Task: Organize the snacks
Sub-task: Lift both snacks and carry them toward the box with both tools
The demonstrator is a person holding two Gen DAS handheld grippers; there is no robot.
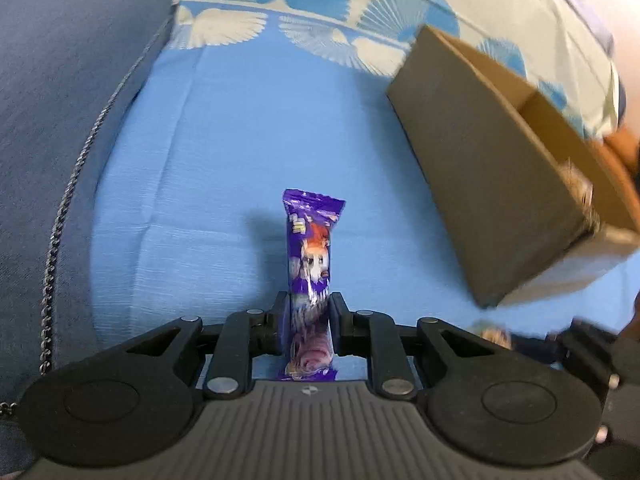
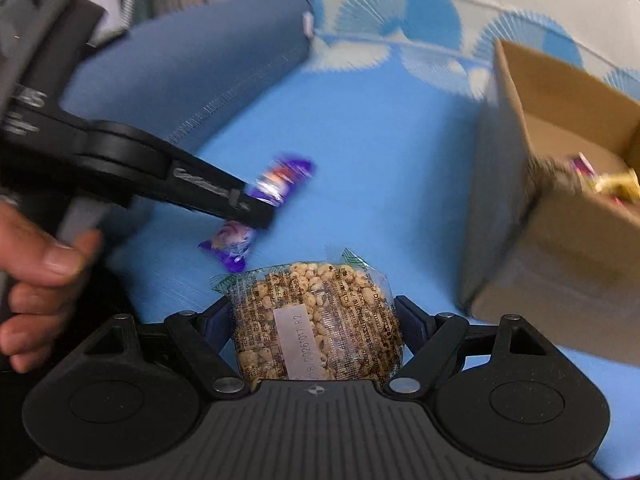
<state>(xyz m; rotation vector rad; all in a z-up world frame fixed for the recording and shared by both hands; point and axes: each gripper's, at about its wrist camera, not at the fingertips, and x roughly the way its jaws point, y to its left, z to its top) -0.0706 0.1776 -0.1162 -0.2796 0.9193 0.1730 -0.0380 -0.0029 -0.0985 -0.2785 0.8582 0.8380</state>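
**Gripping two snacks beside the cardboard box**

Holding a purple snack bar (image 1: 310, 264), the left gripper (image 1: 309, 320) has its jaws pressed narrow against the wrapper's lower half, so the bar stands upright at the centre bottom of the left wrist view. Its crimped top end rises above the fingers, and its bottom end shows just under them. Behind it stretches a blue bedsheet (image 1: 240, 140) with a pale fan pattern along the upper edge of the frame. A grey cushion (image 1: 60, 100) with a metal chain (image 1: 64, 200) fills the left side. An open cardboard box (image 1: 492, 168) sits at the right of the frame, tilted in the fisheye, apart from the bar.

In the right wrist view, the right gripper (image 2: 318, 320) clamps a clear packet of puffed grain cake (image 2: 316, 320) between moderately spread jaws at the centre bottom. The other gripper enters from the upper left, blurred, with the purple bar in its tips, left of centre. A bare hand (image 2: 44, 276) on that tool's handle shows at the left edge. The box stands at the right of that frame, with some wrapped snacks (image 2: 612, 184) visible inside, though too blurred to identify.
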